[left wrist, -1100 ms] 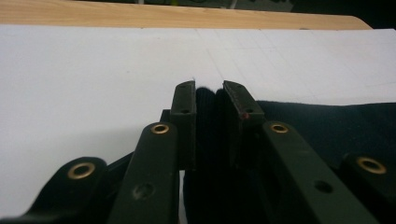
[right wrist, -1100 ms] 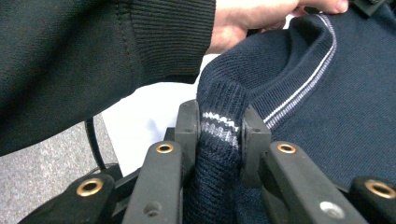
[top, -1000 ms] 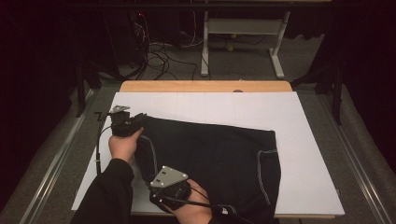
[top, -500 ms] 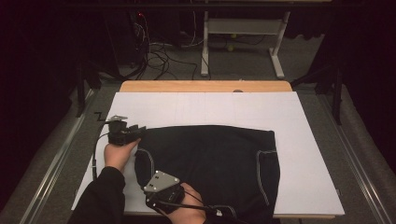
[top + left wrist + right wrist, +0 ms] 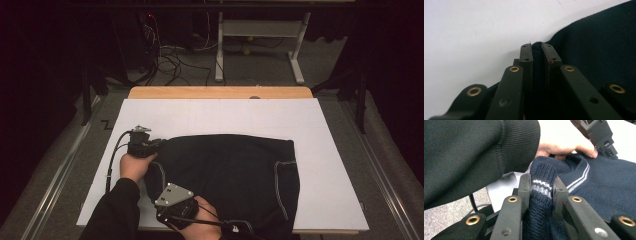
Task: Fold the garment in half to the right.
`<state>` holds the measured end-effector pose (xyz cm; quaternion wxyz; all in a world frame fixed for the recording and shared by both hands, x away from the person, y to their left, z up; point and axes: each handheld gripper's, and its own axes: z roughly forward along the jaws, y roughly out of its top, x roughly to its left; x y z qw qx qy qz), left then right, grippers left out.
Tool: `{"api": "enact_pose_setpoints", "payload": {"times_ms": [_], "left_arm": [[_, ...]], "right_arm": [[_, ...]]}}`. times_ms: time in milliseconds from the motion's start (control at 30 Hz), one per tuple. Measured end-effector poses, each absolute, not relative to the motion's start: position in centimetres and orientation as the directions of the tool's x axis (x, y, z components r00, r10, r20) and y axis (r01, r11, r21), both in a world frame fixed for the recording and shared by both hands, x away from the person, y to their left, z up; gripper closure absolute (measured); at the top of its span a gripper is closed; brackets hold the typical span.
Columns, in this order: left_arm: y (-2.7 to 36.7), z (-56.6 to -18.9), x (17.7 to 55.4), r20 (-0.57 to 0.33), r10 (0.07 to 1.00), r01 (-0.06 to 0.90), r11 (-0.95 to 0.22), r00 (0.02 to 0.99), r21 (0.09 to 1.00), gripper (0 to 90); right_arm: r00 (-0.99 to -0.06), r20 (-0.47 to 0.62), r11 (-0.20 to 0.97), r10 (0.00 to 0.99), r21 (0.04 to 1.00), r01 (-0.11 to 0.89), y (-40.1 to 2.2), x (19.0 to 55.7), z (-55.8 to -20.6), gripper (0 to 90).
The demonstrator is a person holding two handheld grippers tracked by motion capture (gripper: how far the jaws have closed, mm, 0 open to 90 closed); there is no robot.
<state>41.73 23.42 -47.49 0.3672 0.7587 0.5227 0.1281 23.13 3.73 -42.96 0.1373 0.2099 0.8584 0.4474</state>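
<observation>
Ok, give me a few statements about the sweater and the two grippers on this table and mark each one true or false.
1. The left gripper is clamped on an edge of the dark sweater. True.
2. The right gripper is open and holds nothing. False: it pinches a knitted fold with white stripes.
3. The sweater lies on a white board. True.
4. The sweater is bright red. False: it is dark navy with white trim.
5. The sweater hangs in the air, clear of the board. False: it rests on the board.

The left gripper (image 5: 150, 146) now sits lower in the frame, jaws just closing on the sweater (image 5: 225, 175). The sweater's upper left edge lies flatter.
</observation>
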Motion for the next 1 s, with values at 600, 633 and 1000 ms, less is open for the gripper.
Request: {"api": "enact_pose_setpoints", "payload": {"times_ms": [600,633,1000], "left_arm": [[26.8,-43.7,41.7,-0.211,0.911,0.629,-0.065,0.354,0.775,77.8],[27.2,-43.6,41.6,-0.215,0.913,0.628,-0.057,0.348,0.776,77.8],[32.1,-41.7,40.4,-0.204,0.937,0.617,-0.015,0.282,0.787,77.6]], "right_arm": [[-0.884,-0.062,0.493,0.464,0.847,0.199,5.1,23.2,-41.5,75.6],[-0.886,-0.061,0.494,0.459,0.847,0.197,5.4,23.2,-41.5,75.7],[-0.905,-0.040,0.455,0.423,0.873,0.174,9.4,23.0,-40.6,75.7]]}}
